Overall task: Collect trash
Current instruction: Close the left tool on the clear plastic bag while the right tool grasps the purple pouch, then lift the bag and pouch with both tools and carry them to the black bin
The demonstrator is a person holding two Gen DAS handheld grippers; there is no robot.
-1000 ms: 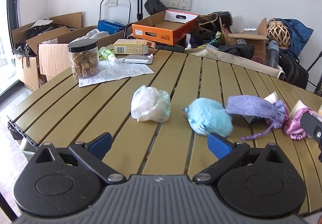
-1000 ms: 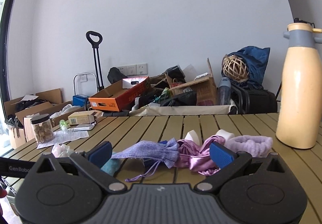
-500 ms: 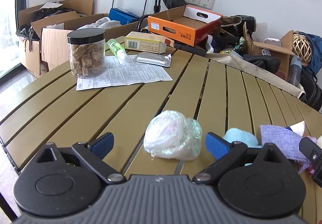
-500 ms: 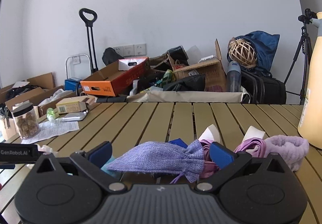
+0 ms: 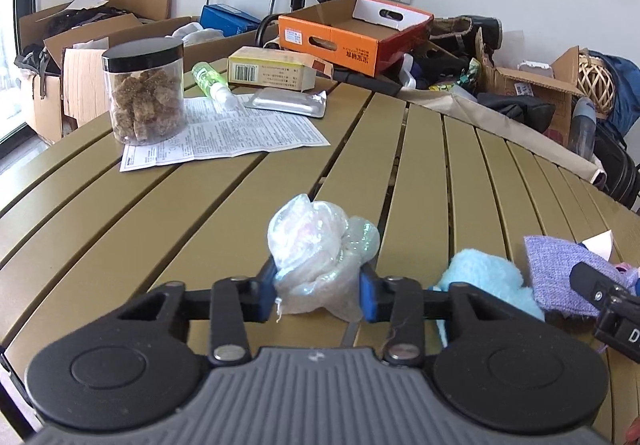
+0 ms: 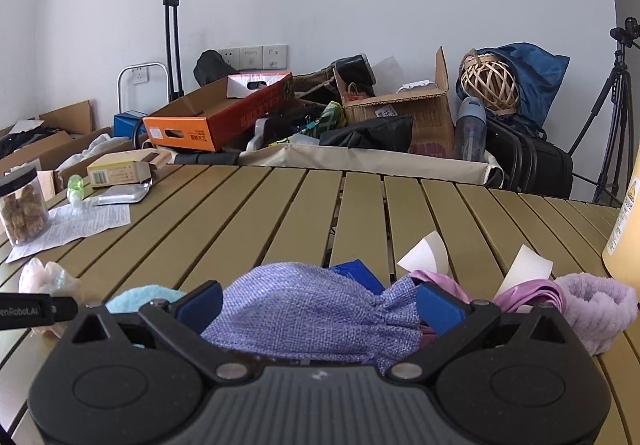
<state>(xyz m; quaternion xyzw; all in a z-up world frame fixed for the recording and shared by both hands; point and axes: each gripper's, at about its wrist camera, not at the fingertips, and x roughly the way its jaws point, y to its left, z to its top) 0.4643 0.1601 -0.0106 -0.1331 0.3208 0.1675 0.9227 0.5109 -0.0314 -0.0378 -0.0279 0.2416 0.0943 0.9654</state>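
Left tool (image 5: 318, 291): jaws closing, blue pads (image 5: 267, 291) pressed on both sides of the crumpled clear plastic wad (image 5: 320, 265). The wad sits squarely between the pads, bulging up and forward past the tips, its bottom on the slatted desk (image 5: 200, 213).

Places relative to the wad:
- light blue fuzzy thing (image 5: 482, 277) just beside it, on the right, partly behind the right finger.
- purple woven pouch (image 5: 554, 277) further right of that, near the fuzzy thing.
- jar of brown chunks (image 5: 144, 97) well apart, far left, standing on a printed paper sheet (image 5: 228, 133).
- small green bottle (image 5: 210, 83), yellow carton (image 5: 276, 71) and silver blister pack (image 5: 286, 103) well behind it, at the desk's far edge.
- orange cardboard box (image 5: 352, 37) past the desk edge, further back.

Right tool (image 6: 318, 303): jaws wide, not pinching. The purple pouch (image 6: 308, 313) lies between the blue pads, filling most of the gap. Contact with the pads I cannot tell. Pink satin cloth (image 6: 528, 295) and a lilac fluffy band (image 6: 596, 307) lie right of the pouch. In this view the wad (image 6: 46, 279) is far left, with the left tool's black body (image 6: 32, 311) at it.
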